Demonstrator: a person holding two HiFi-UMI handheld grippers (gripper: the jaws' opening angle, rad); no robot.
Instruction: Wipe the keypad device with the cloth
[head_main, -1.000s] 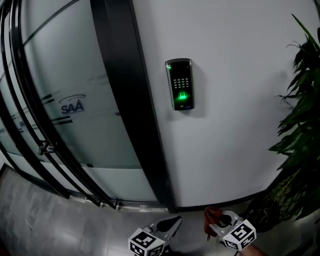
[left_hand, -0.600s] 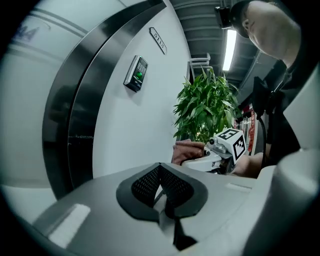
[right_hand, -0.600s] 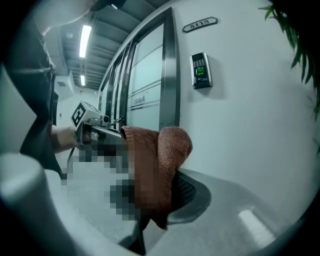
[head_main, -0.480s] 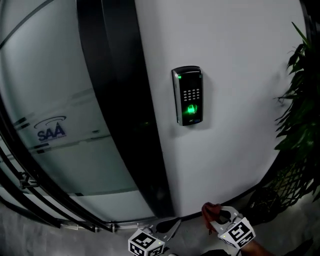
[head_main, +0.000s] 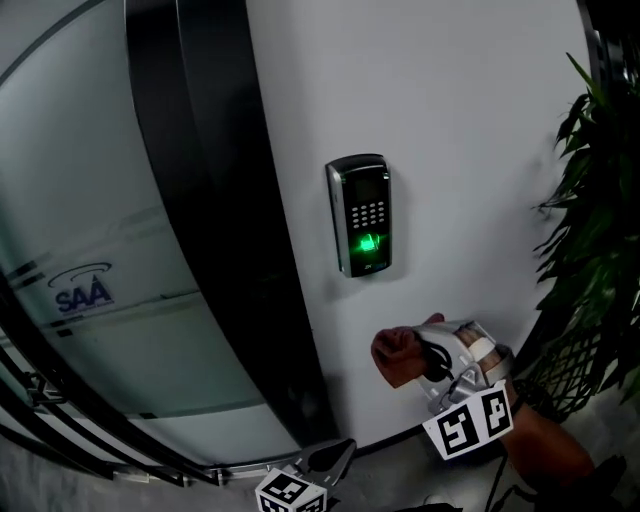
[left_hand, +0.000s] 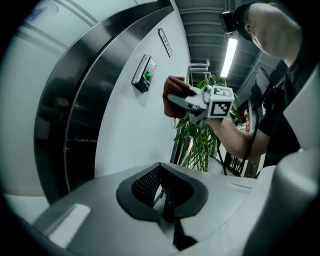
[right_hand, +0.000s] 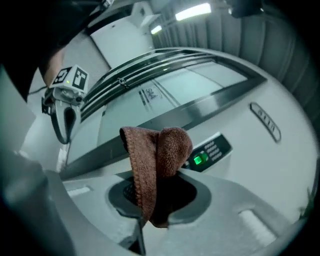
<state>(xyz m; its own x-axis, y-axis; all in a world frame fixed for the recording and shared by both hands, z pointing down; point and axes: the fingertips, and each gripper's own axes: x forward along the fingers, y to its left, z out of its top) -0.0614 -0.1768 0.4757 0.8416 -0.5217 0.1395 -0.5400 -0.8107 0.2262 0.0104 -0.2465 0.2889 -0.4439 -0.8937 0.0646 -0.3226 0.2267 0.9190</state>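
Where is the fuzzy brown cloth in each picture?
Head view: the fuzzy brown cloth is low, right of centre, pinched in the right gripper, below the black wall keypad device with the green light.
Left gripper view: cloth upper middle, just right of the keypad.
Right gripper view: cloth dead centre, between the jaws, keypad behind it.
Shared landmark: that green-lit keypad.

The right gripper is held up in front of the person, its jaws clamped on a bunched brown cloth, with the bare right forearm seen trailing behind it. The left gripper is held low at the bottom edge of the head view, its jaws pressed together with nothing between them.
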